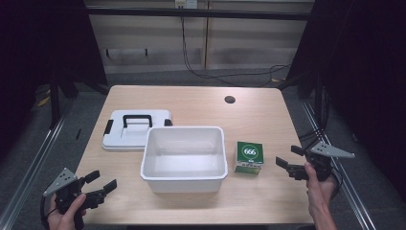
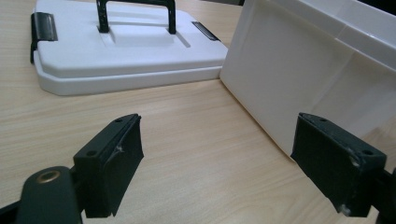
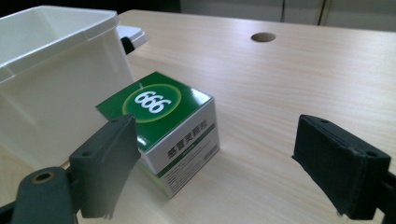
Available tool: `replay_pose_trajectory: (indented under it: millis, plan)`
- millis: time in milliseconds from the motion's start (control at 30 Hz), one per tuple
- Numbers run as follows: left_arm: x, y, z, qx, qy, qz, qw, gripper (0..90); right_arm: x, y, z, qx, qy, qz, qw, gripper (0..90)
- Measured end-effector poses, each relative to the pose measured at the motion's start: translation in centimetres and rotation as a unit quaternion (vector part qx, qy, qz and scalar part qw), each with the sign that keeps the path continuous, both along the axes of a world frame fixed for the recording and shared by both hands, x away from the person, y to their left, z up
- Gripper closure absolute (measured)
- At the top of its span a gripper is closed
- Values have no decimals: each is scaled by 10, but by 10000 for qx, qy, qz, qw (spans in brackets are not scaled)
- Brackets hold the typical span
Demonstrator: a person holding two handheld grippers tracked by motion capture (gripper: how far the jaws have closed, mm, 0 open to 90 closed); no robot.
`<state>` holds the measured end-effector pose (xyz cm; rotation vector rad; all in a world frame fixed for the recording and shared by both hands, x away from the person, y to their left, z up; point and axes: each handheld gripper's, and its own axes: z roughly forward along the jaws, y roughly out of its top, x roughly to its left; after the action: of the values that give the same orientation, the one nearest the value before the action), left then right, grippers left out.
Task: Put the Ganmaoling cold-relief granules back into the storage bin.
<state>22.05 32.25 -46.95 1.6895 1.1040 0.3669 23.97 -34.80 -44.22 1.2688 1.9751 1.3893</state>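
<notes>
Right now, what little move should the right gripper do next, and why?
Probably ease the right gripper forward around the green "666" box. Its jaws stand open and hold nothing, and in the right gripper view the box sits just ahead of them on the table, beside the empty white bin, whose lid lies off behind it.

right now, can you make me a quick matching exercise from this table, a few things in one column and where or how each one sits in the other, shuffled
Things:
1. white bin
2. lid with black handle
3. green 666 box
4. left gripper

Places or states:
A. standing just right of the bin
B. lying flat behind the bin's left corner
C. open, over the table's near left corner
D. mid-table, empty, open at the top

Pairs: 1-D, 2-B, 3-A, 4-C
</notes>
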Motion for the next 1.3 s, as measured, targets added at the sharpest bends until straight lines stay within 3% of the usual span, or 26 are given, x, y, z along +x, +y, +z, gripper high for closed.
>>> replay_pose_trajectory:
  millis: [67, 133, 233, 367, 533, 700, 833, 867, 1133, 1233, 1267, 1300]
  plan:
    - [0, 0, 0, -10, 15, 5, 10000, 159, 1, 1, 1, -43, 163, 164, 9997, 134]
    - [1, 0, -2, 30, 37, 10, 10000, 159, 1, -1, 6, -90, 182, 268, 9994, 134]
    - [1, 1, -2, -3, 55, 48, 10000, 159, 0, -1, 8, -16, 95, 165, 9998, 133]
    - [1, -1, -1, -42, 31, 49, 10000, 159, 0, 3, 11, -161, 121, 265, 9994, 133]
    - [2, 0, -2, -8, 54, 6, 10000, 159, 4, 11, 26, -604, 234, 444, 9969, 140]
    - [3, 0, -2, 10, 40, 0, 10000, 159, 9, 13, 42, -546, 132, 771, 9954, 144]
    - [2, -3, -3, 29, 99, -23, 9999, 159, 16, 24, 52, -801, 184, 1048, 9911, 158]
    - [2, -3, -3, 41, 83, -37, 10000, 159, 21, 29, 56, -923, 273, 1153, 9887, 162]
    - [2, -3, -3, 27, 89, -20, 10000, 159, 29, 44, 76, -1162, 289, 1370, 9833, 144]
    - [1, -2, -2, 5, 74, 11, 10000, 159, 32, 52, 83, -1529, 399, 1518, 9757, 144]
    - [1, -2, -2, -27, 74, 9, 10000, 159, 35, 57, 87, -1655, 480, 1676, 9707, 142]
    - [1, -2, -2, -27, 74, 9, 10000, 159, 35, 57, 87, -1655, 480, 1676, 9707, 142]
